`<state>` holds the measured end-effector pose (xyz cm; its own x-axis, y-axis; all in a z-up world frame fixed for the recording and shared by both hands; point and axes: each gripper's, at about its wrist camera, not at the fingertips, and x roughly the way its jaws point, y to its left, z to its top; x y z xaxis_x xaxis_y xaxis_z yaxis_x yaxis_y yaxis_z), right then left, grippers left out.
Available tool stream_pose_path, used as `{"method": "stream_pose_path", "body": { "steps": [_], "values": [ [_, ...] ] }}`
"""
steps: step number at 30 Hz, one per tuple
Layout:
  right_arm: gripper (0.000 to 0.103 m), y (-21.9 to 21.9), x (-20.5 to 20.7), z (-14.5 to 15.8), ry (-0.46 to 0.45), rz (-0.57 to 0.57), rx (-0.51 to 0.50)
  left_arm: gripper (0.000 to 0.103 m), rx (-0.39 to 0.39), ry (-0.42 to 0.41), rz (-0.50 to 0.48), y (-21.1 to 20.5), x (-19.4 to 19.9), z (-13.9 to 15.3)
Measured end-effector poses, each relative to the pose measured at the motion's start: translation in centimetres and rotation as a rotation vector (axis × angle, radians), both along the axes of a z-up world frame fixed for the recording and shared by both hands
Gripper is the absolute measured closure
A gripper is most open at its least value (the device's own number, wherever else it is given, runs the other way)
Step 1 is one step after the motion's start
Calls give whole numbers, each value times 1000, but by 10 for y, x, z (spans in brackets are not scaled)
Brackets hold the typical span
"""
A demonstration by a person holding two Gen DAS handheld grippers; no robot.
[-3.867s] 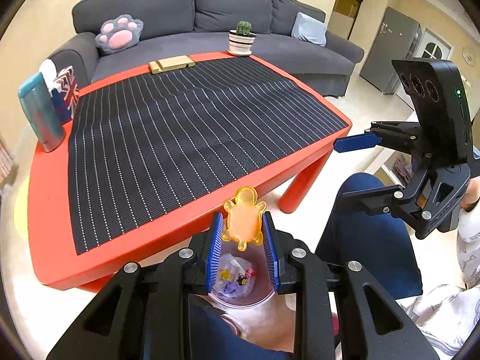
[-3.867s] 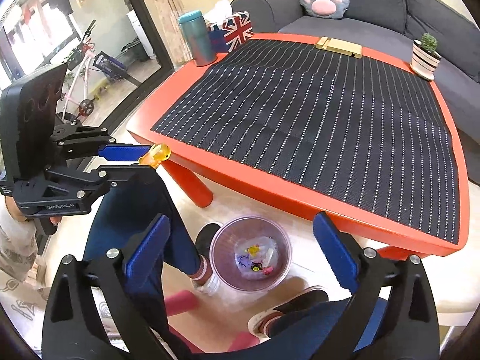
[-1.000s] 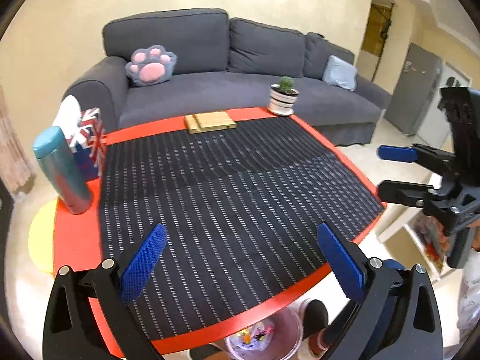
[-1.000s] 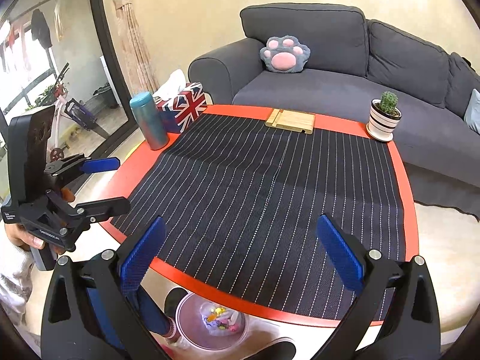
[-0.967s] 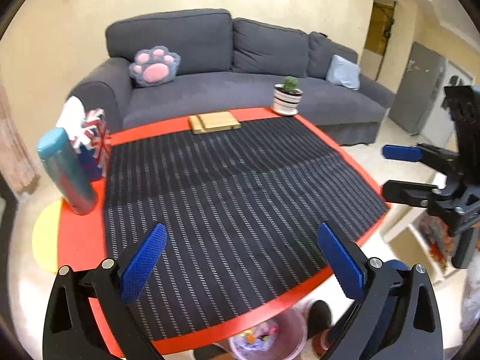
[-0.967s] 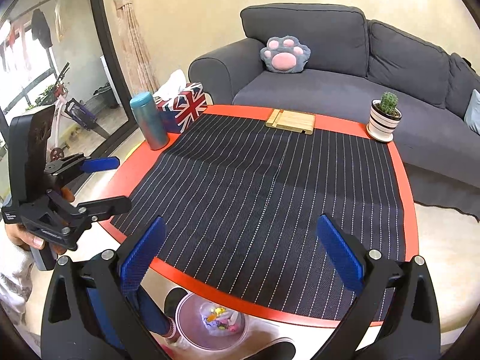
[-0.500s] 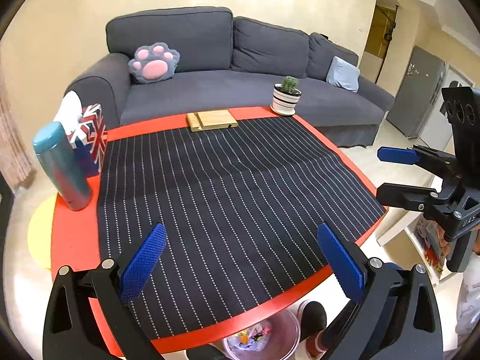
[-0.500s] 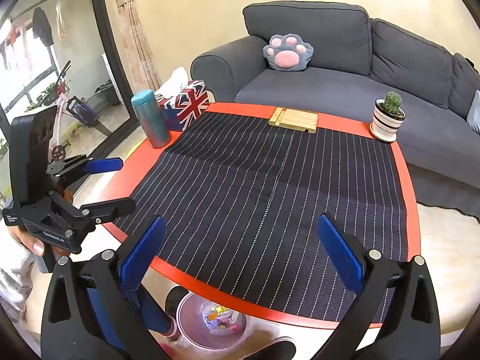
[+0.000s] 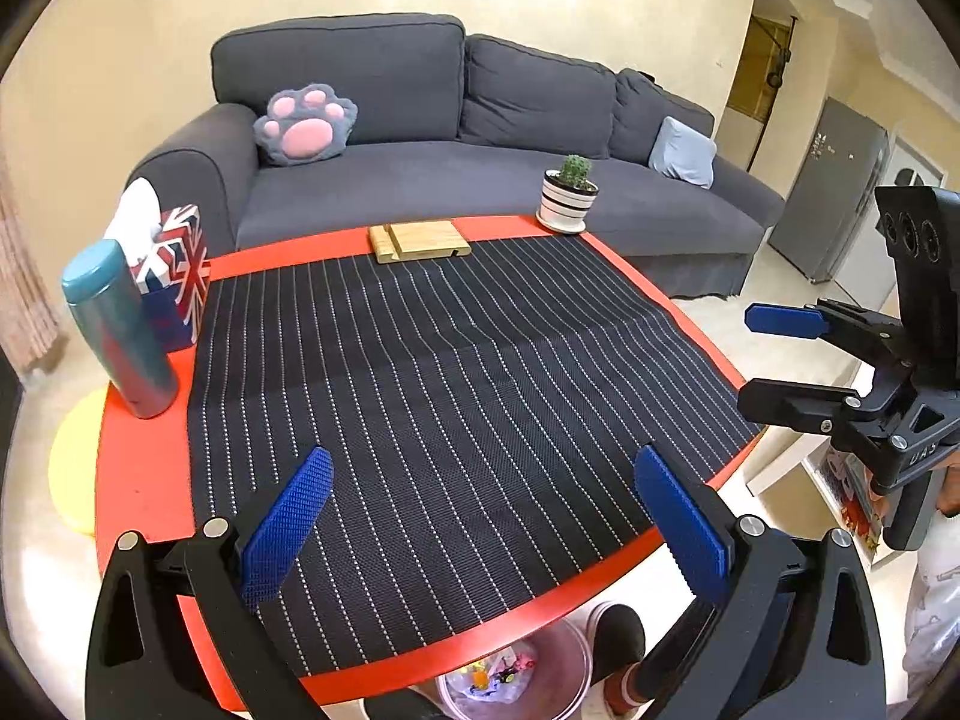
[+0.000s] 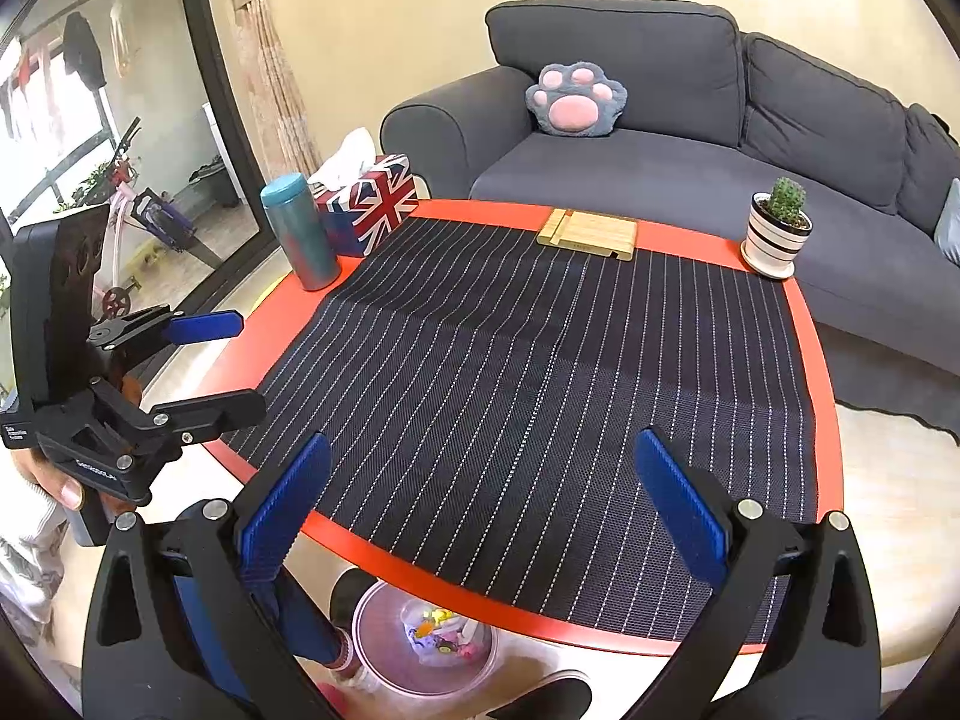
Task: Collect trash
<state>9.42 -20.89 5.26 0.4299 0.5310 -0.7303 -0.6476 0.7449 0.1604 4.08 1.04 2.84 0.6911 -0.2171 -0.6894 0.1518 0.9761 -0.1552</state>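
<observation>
My left gripper (image 9: 480,510) is open and empty, held above the near edge of the red table (image 9: 144,462). My right gripper (image 10: 480,504) is open and empty too, above the same edge. Each gripper shows in the other's view: the right one (image 9: 774,354) and the left one (image 10: 222,363). A clear pink-rimmed trash bin (image 10: 384,660) stands on the floor under the near table edge, with small colourful bits of trash (image 10: 435,630) inside. It also shows in the left wrist view (image 9: 540,678). No loose trash shows on the black striped mat (image 9: 456,396).
On the table stand a teal bottle (image 9: 120,330), a Union Jack tissue box (image 9: 174,288), a wooden stand (image 9: 420,240) and a potted cactus (image 9: 567,192). A grey sofa (image 9: 480,180) with a paw cushion (image 9: 303,132) lies behind. My feet (image 9: 612,642) are beside the bin.
About four seconds ago my left gripper held an orange turtle toy over the bin; now it is open and empty. Both grippers have risen above the table and barely moved in the last second.
</observation>
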Motion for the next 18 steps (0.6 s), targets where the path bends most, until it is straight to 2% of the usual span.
{"method": "stream_pose_path", "body": {
  "steps": [18],
  "values": [
    [4, 0, -1, -5, 10, 0, -3, 6, -4, 2, -8, -2, -2, 0]
  ]
}}
